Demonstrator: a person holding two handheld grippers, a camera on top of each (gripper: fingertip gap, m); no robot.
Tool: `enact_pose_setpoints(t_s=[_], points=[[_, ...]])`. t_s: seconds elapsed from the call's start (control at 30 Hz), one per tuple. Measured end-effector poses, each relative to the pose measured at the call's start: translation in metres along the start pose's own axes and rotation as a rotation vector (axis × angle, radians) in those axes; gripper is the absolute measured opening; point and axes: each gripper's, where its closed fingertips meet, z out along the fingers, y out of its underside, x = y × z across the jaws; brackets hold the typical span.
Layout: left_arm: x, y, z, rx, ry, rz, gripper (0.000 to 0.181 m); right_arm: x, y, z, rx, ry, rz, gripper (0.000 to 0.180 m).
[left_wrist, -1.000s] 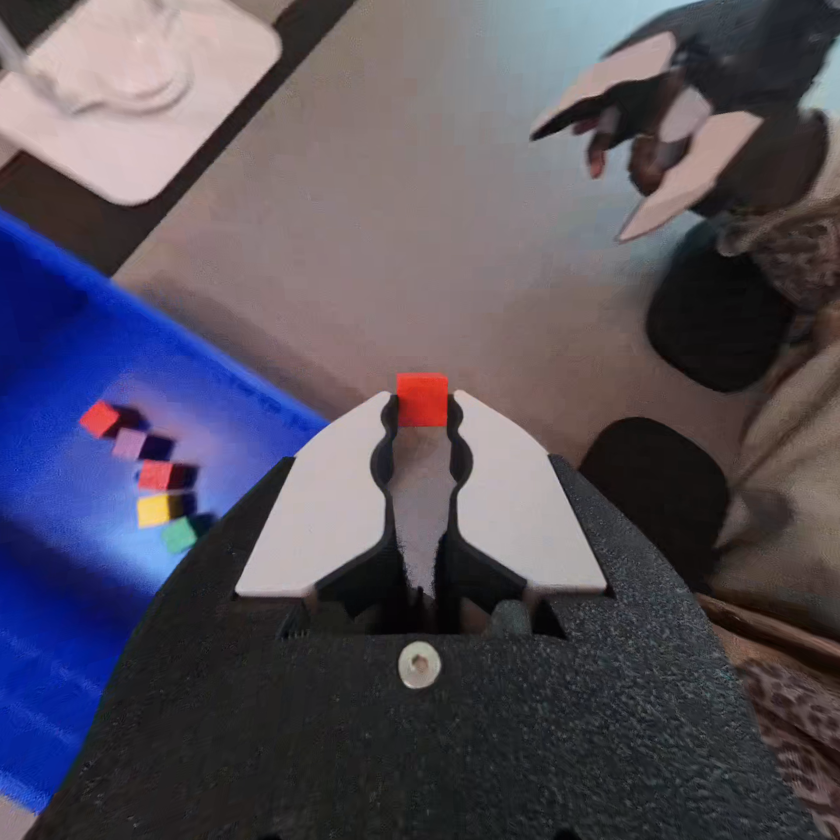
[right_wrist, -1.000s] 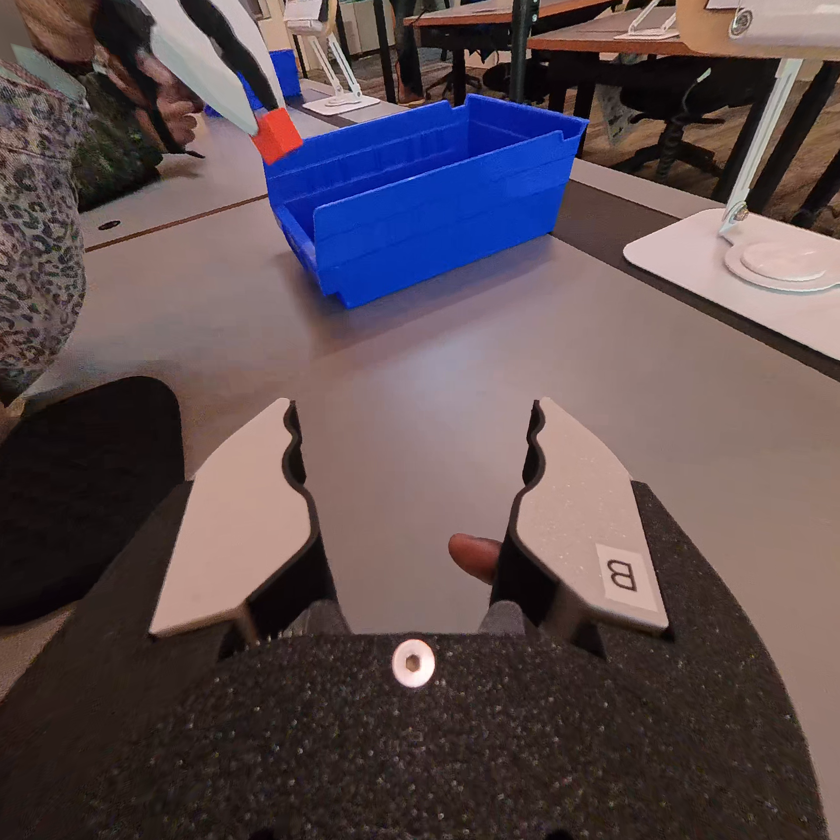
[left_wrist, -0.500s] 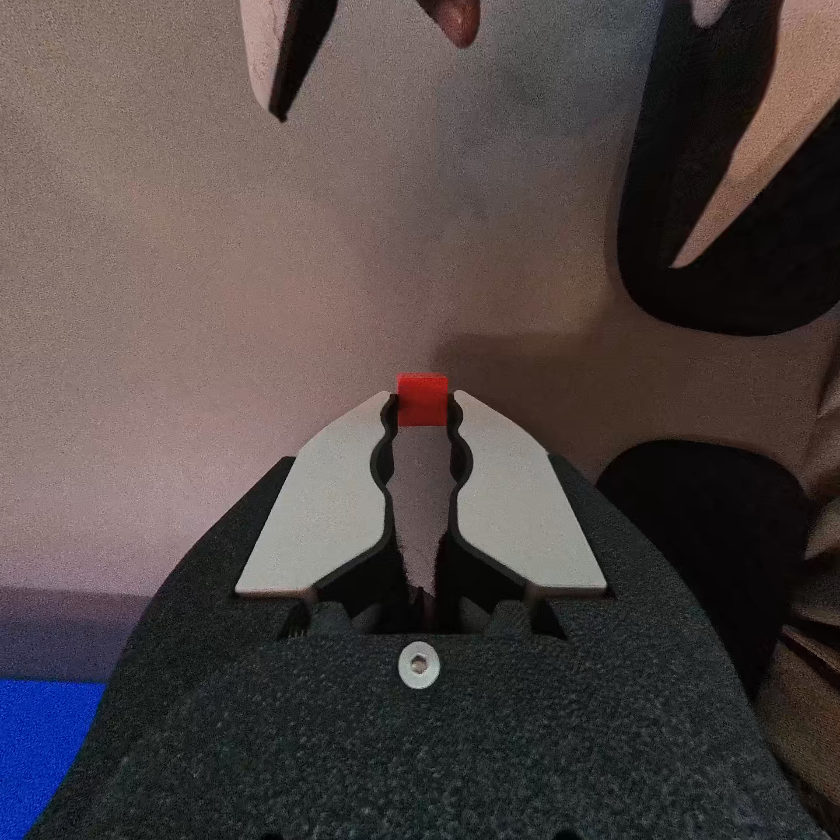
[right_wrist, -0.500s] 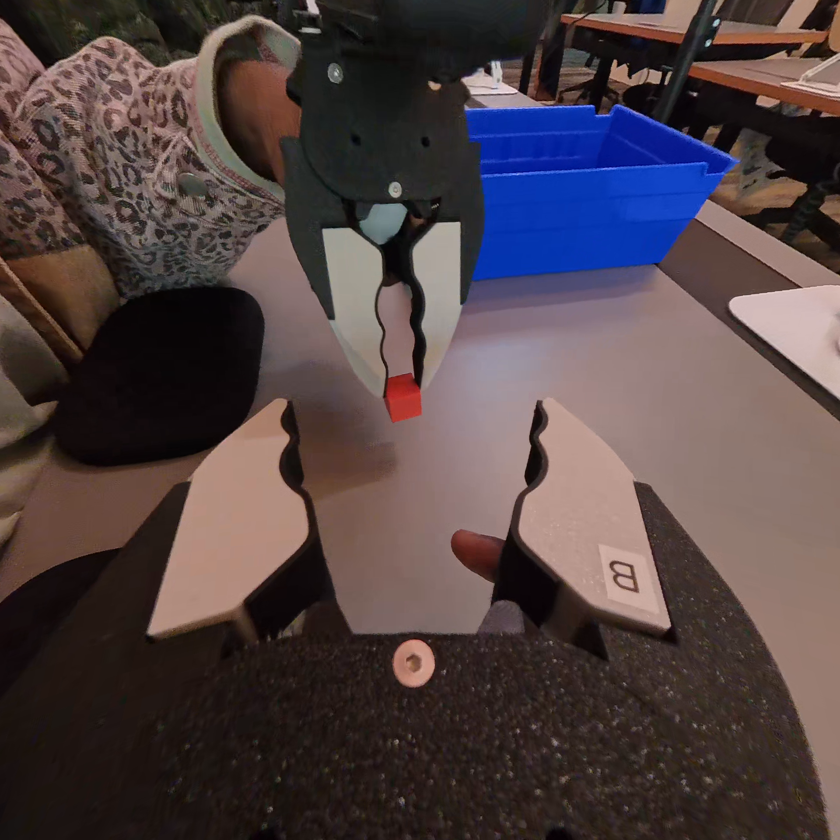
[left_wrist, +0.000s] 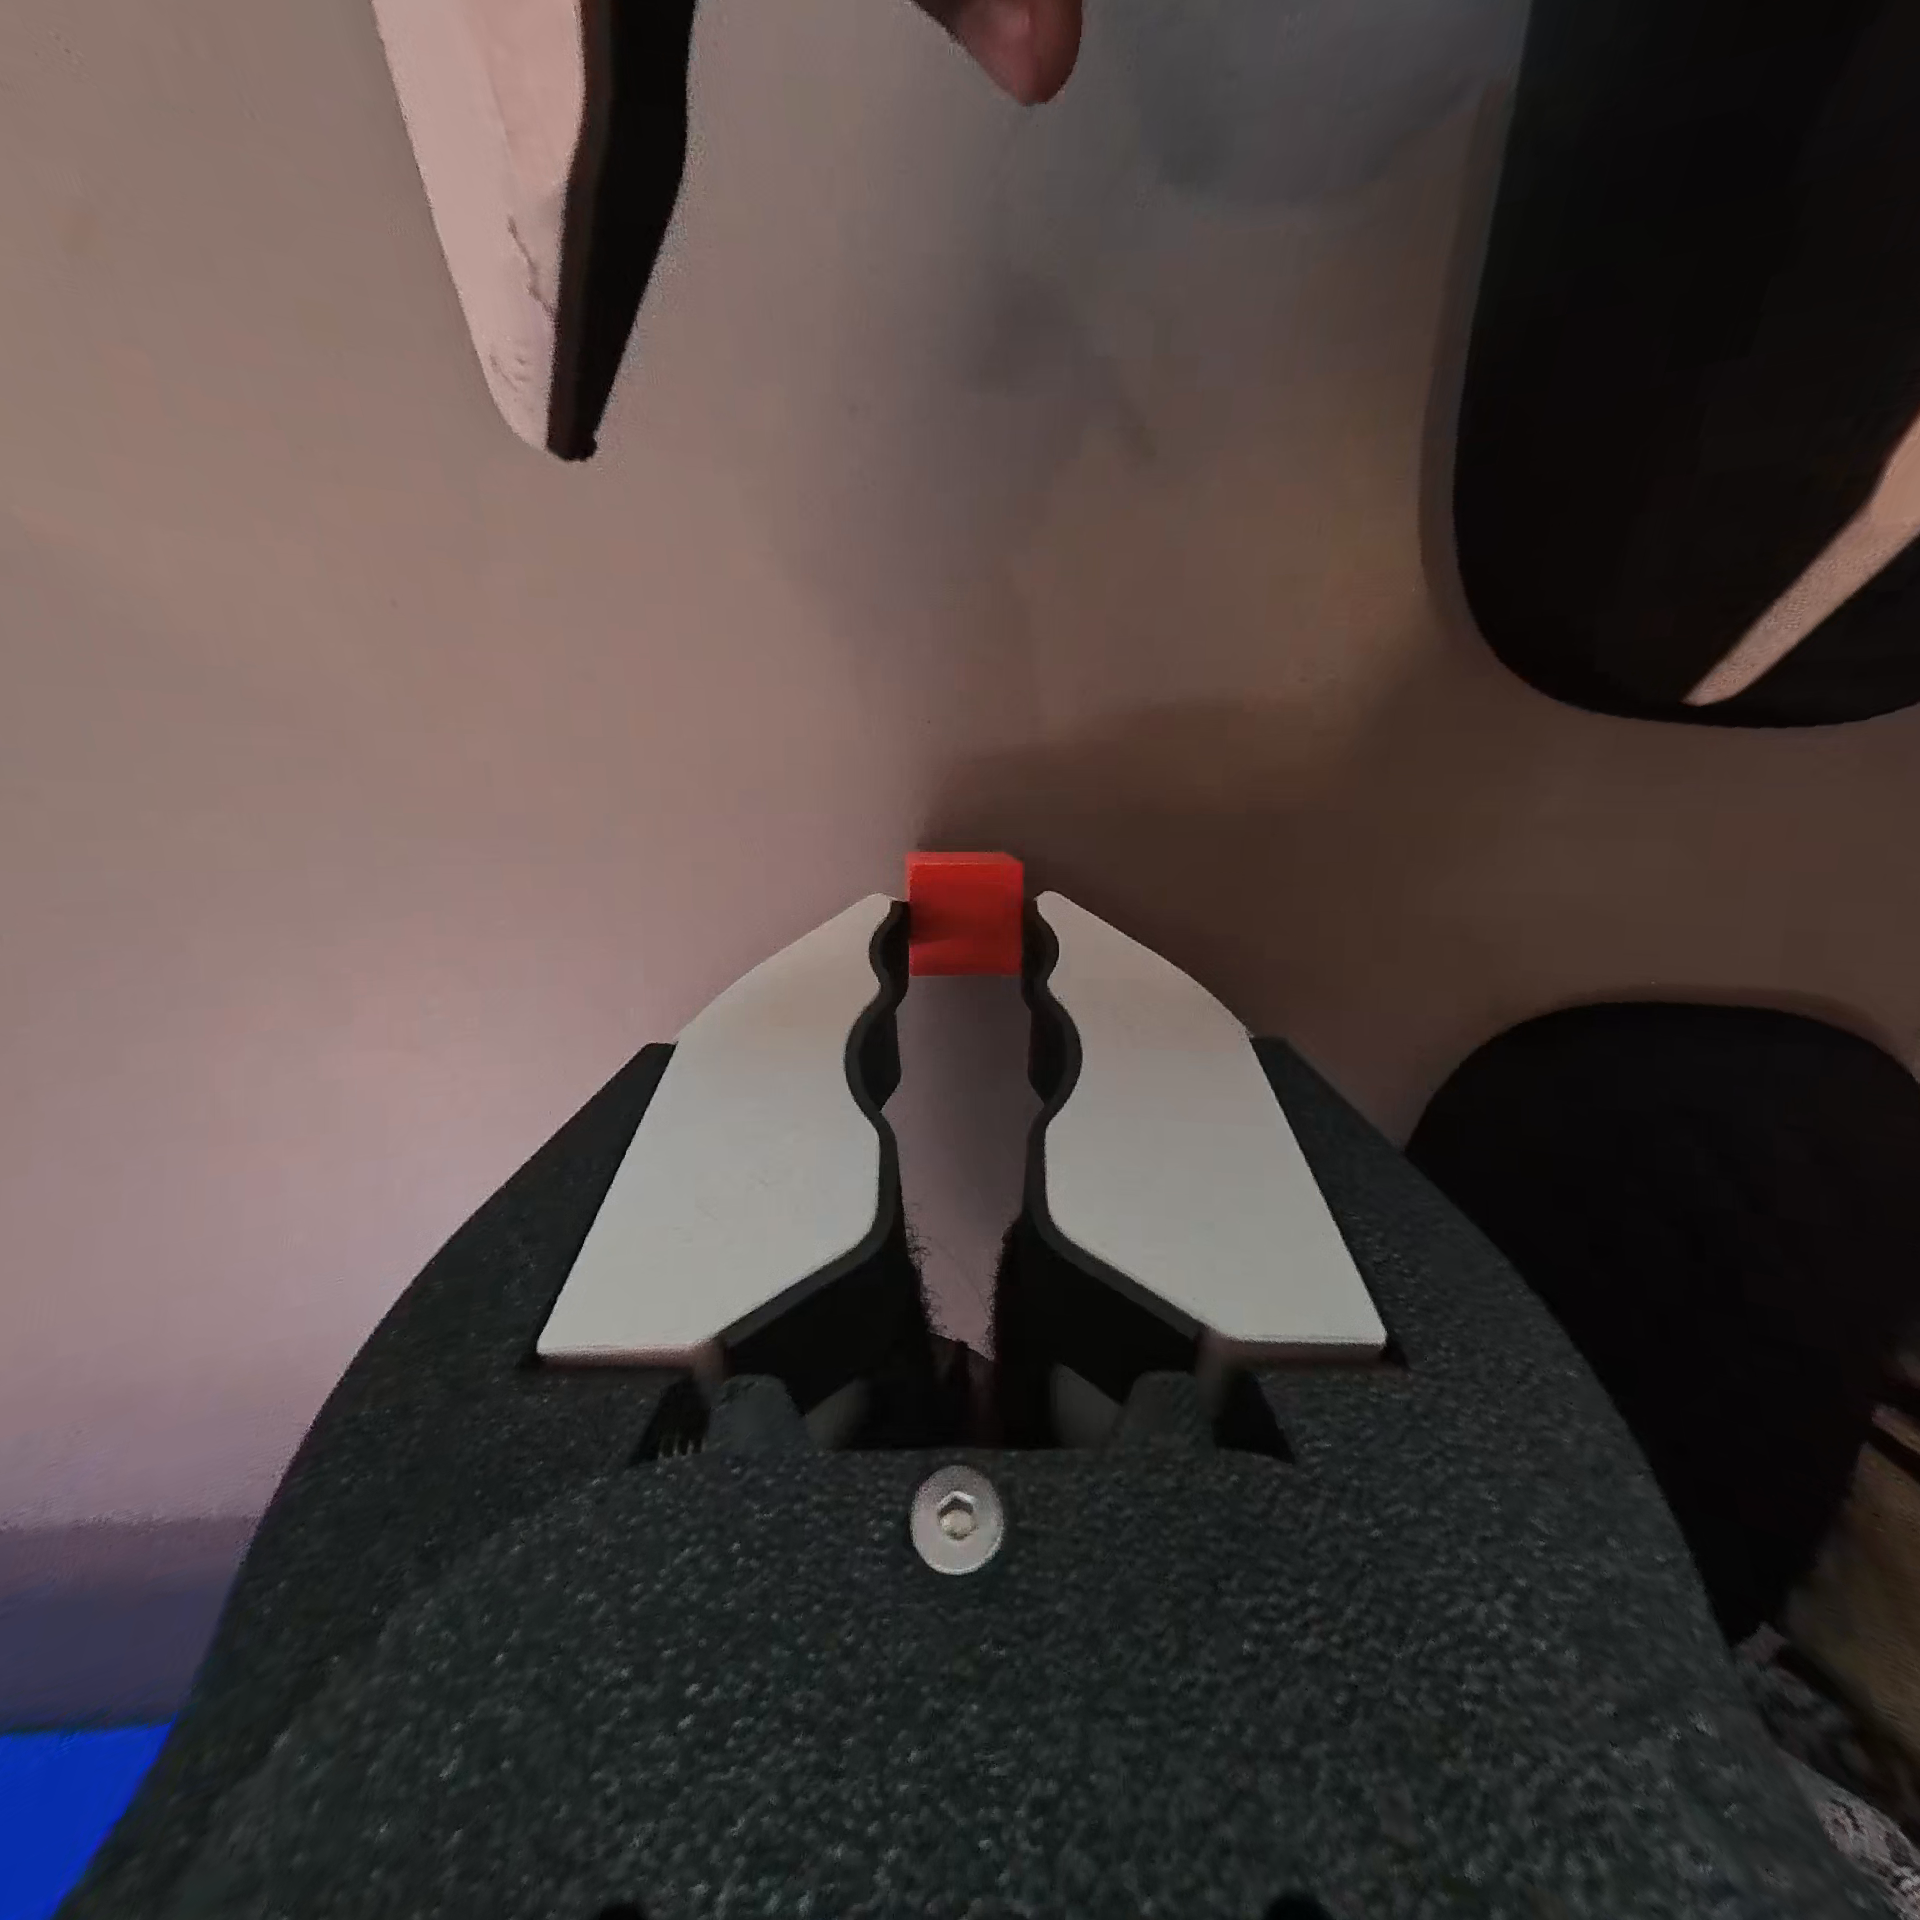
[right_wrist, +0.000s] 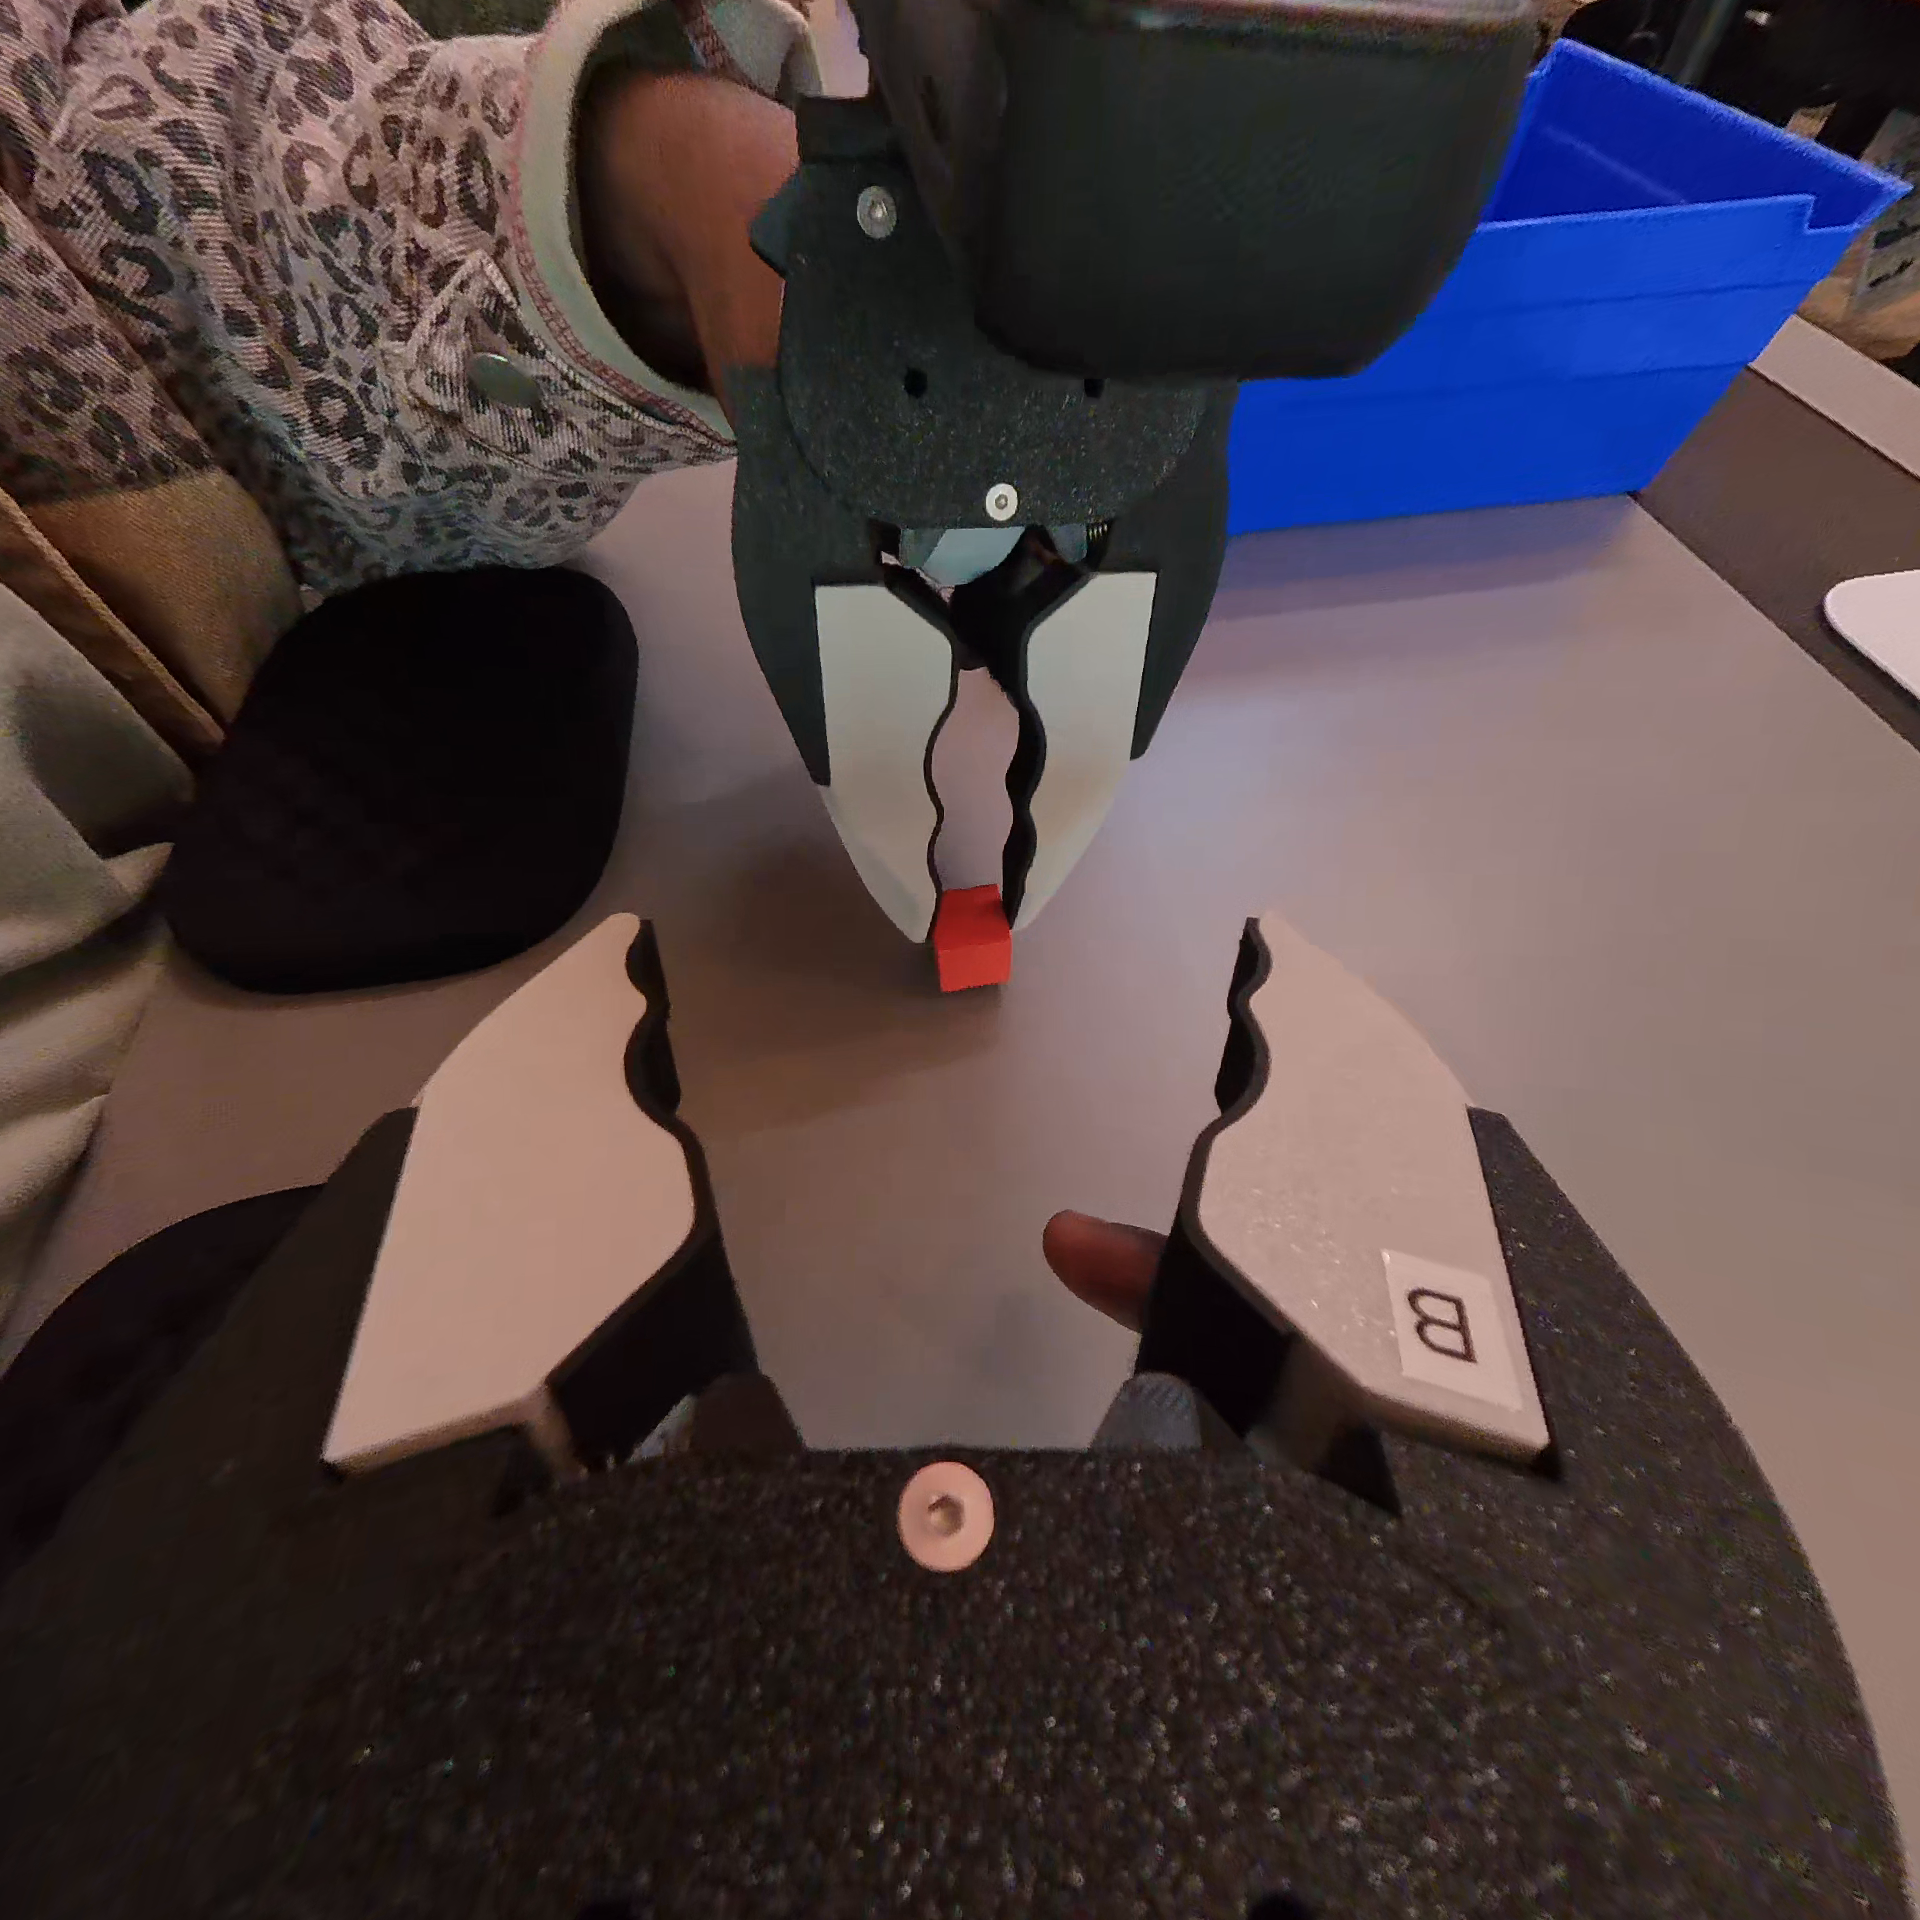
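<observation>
Lower now than before, the left gripper (right_wrist: 971, 920) pinched the red block (right_wrist: 972, 952) on the table (right_wrist: 1455, 883); the right gripper (right_wrist: 945, 1029) waited near, jaws spread wide

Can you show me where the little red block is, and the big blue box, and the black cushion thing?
red block (right_wrist: 971, 951): right wrist view, on its front face.
blue box (right_wrist: 1538, 353): right wrist view, on its outer side wall.
black cushion (right_wrist: 405, 769): right wrist view, on its top surface.

Red cube (left_wrist: 961, 914), blue bin (right_wrist: 1621, 301)
</observation>
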Motion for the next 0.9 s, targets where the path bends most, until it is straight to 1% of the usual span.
enact_pose_setpoints(t_s=[0.37, 0.53, 0.6, 0.63, 0.7, 0.77, 0.8, 0.83, 0.87, 0.9], points=[[-0.001, 0.001, 0.002, 0.019, 0.027, -0.012, 0.021, -0.001, -0.001, 0.001, 0.002, -0.005, 0.011, 0.105], [0.009, -0.007, -0.011, 0.137, 0.104, -0.059, 0.031, -0.001, -0.004, 0.000, 0.020, -0.009, 0.019, 0.107], [0.012, -0.006, -0.026, 0.192, 0.123, -0.081, 0.034, -0.001, -0.005, 0.000, 0.025, -0.009, 0.018, 0.107], [0.012, -0.007, -0.039, 0.240, 0.118, -0.096, 0.034, -0.001, -0.005, 0.000, 0.028, -0.009, 0.018, 0.107], [0.003, -0.004, -0.078, 0.359, 0.051, -0.155, 0.034, 0.000, -0.006, 0.000, 0.036, -0.007, 0.020, 0.107], [-0.022, 0.016, -0.124, 0.458, -0.099, -0.262, 0.033, 0.000, -0.007, -0.001, 0.042, -0.005, 0.022, 0.107], [-0.041, 0.037, -0.146, 0.468, -0.214, -0.351, 0.034, 0.000, -0.007, -0.001, 0.043, -0.006, 0.023, 0.107], [-0.062, 0.066, -0.164, 0.438, -0.353, -0.461, 0.035, 0.000, -0.008, 0.000, 0.042, -0.007, 0.022, 0.108], [-0.083, 0.102, -0.179, 0.377, -0.496, -0.583, 0.040, -0.001, -0.008, 0.000, 0.040, -0.008, 0.021, 0.108], [-0.098, 0.140, -0.190, 0.299, -0.608, -0.701, 0.041, -0.001, -0.008, 0.000, 0.038, -0.008, 0.018, 0.108]])
